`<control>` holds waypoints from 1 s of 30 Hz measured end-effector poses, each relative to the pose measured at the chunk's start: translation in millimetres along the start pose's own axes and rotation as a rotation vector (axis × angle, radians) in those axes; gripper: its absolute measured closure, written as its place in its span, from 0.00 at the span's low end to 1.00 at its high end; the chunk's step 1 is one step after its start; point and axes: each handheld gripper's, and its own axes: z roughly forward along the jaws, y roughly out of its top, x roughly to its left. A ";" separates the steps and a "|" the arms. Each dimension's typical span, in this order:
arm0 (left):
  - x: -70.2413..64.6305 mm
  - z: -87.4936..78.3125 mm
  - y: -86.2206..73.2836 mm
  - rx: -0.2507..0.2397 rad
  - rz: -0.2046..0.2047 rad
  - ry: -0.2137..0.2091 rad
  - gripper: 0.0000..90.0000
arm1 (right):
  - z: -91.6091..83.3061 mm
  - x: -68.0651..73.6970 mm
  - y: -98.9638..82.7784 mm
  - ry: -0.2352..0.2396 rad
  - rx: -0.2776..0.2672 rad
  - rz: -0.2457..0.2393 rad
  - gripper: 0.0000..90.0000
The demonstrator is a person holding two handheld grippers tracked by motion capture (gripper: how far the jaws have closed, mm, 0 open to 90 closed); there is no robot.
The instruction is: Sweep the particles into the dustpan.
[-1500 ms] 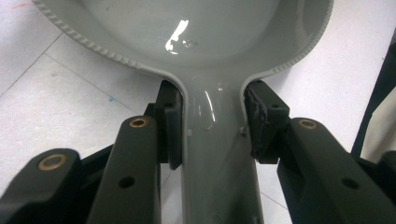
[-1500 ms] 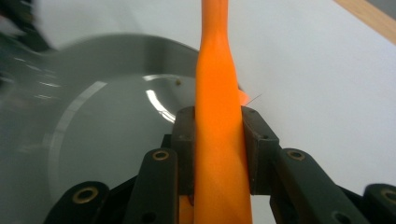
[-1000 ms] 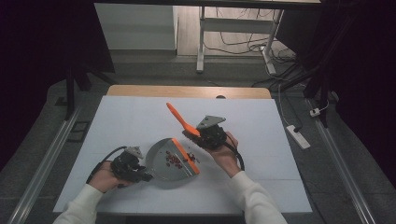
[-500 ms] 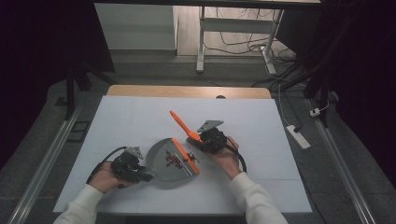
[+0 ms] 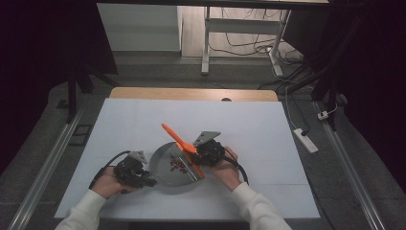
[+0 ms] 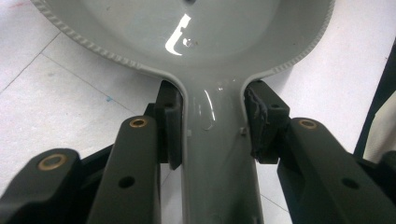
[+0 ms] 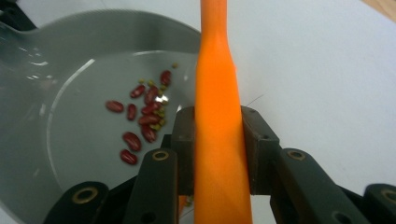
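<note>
While the left gripper (image 6: 212, 126) pinches the handle of a grey pan (image 5: 163, 163) on the white table (image 5: 268, 134), the right gripper (image 7: 217, 140) clamps an orange spatula (image 5: 183, 148). Red beans (image 7: 140, 116) lie in the pan, under the spatula's lower end

The high view is dim at its edges, with only the white table top (image 5: 143, 124) evenly lit from above. In the left gripper view a bright glare streak sits on the glossy grey plastic pan (image 6: 196, 28). The smooth orange plastic handle (image 7: 218, 140) and the nearest black jaws look softly blurred in the right gripper view.

orange spatula (image 7: 219, 116) tip cut off by the top edge.
</note>
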 end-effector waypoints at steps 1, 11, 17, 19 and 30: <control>-0.2 0.0 0.0 -0.001 0.000 0.001 0.68 | -0.9 1.1 1.0 0.014 -0.010 -0.002 0.78; -0.4 0.1 -0.2 -0.001 0.001 0.001 0.68 | -9.8 10.0 11.2 0.074 -0.065 -0.039 0.78; -0.4 0.2 -0.3 -0.001 0.002 0.001 0.68 | -25.0 -10.2 5.6 -0.005 -0.090 0.033 0.78; -0.3 0.0 -0.3 0.001 0.003 0.001 0.68 | -28.6 -15.2 3.0 -0.018 -0.089 0.057 0.78; -1.4 0.3 -0.8 -0.003 -0.001 0.004 0.68 | -38.4 -22.2 -20.7 -0.067 -0.033 0.102 0.78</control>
